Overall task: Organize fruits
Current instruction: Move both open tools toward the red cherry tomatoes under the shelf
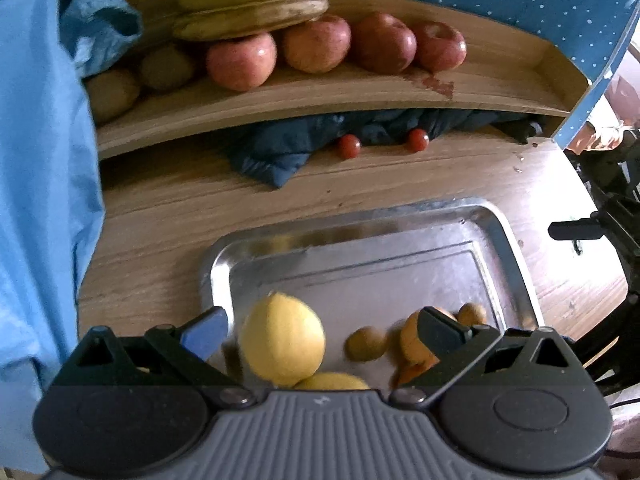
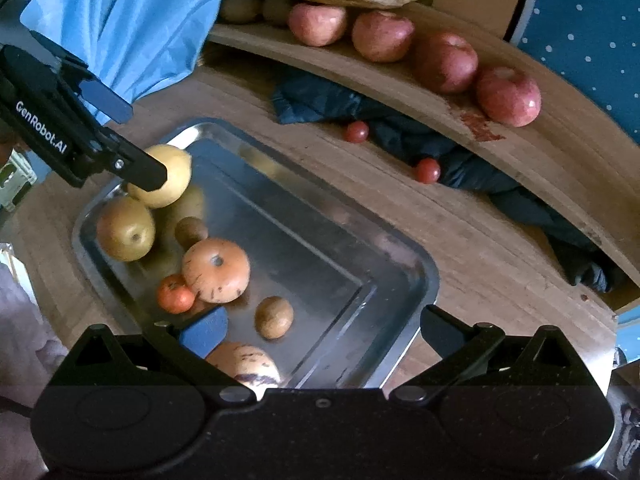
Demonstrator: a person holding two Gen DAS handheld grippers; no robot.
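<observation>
A metal tray [image 1: 508, 240] [image 2: 400, 256] on the wooden table holds two yellow pears, a large orange fruit [image 2: 216, 270], a small red-orange fruit [image 2: 175, 294], brown kiwis [image 2: 274, 317] and a streaked fruit [image 2: 250, 366]. My left gripper [image 1: 320, 332] is open over the tray's near left end, with one yellow pear [image 1: 282, 338] [image 2: 172, 176] between its fingers but untouched by them. It also shows in the right wrist view [image 2: 132, 140]. My right gripper [image 2: 320, 328] is open and empty above the tray's near edge.
A raised wooden shelf [image 1: 360, 88] [image 2: 540, 152] behind carries red apples [image 1: 242, 60], bananas [image 1: 248, 16] and kiwis [image 1: 112, 92]. Two small red fruits [image 1: 348, 146] [image 1: 418, 140] lie by a dark blue cloth [image 1: 280, 152] under it. Blue plastic [image 1: 40, 160] hangs at the left.
</observation>
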